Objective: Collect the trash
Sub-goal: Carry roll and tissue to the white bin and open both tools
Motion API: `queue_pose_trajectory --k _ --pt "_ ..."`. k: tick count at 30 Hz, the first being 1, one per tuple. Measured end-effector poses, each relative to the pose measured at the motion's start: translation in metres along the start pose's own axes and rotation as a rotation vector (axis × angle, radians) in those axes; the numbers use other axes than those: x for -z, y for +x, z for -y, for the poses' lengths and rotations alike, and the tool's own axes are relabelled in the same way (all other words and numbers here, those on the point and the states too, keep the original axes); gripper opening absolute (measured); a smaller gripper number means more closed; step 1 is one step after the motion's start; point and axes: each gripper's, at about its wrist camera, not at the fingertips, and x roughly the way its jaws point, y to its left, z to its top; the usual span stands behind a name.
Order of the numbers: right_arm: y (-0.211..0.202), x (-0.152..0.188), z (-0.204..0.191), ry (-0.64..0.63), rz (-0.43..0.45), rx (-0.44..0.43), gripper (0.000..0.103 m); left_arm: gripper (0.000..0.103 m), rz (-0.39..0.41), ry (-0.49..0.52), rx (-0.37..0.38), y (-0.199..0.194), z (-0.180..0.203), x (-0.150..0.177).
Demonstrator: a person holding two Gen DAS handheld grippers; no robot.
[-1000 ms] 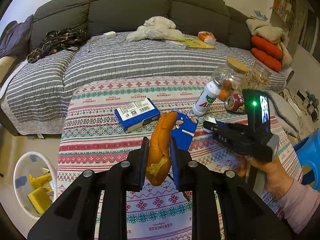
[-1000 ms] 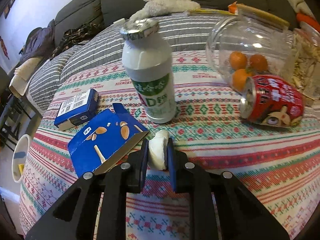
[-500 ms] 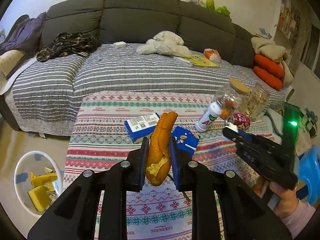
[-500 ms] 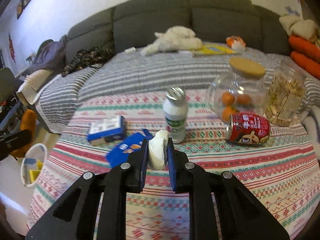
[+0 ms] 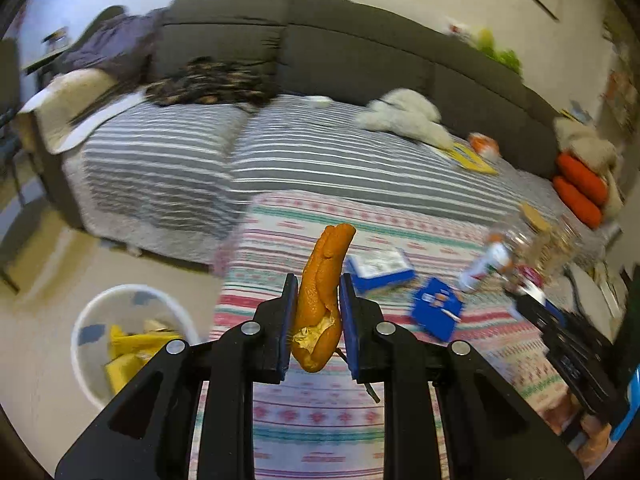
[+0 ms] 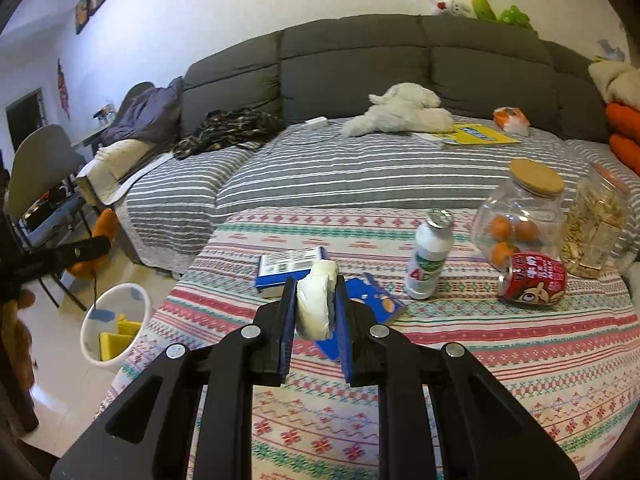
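My left gripper (image 5: 318, 296) is shut on an orange peel (image 5: 322, 292) and holds it in the air above the table's left end. My right gripper (image 6: 316, 296) is shut on a crumpled white tissue wad (image 6: 316, 300), lifted above the patterned tablecloth (image 6: 480, 360). A white trash bin (image 5: 100, 320) with yellow wrappers inside stands on the floor left of the table; it also shows in the right wrist view (image 6: 102, 328). On the table lie a flattened blue carton (image 6: 380, 304), a blue box (image 6: 290, 266), a white drink bottle (image 6: 430, 260) and a red can (image 6: 532, 278) on its side.
Two glass jars (image 6: 520, 216) stand at the table's right back. A striped sofa (image 6: 360, 164) with clothes, a plush toy and a yellow book runs behind. A grey chair (image 6: 36, 176) stands far left near the bin.
Both grippers have risen and pulled back from the table, each keeping its load. The left view has swung left, so the bin sits larger and closer.
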Motion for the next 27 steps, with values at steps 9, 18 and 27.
queue_pose_trajectory --k 9,18,27 --pt "0.004 0.007 -0.025 -0.047 -0.02 -0.036 0.019 0.022 -0.023 -0.187 -0.174 -0.007 -0.099 -0.005" --pt "0.021 0.014 -0.086 -0.102 -0.054 -0.1 0.019 0.066 -0.005 -0.338 -0.24 -0.028 -0.155 -0.006" --pt "0.079 0.023 -0.217 -0.102 -0.133 -0.297 0.019 0.075 0.167 -0.355 -0.387 -0.087 -0.173 -0.015"
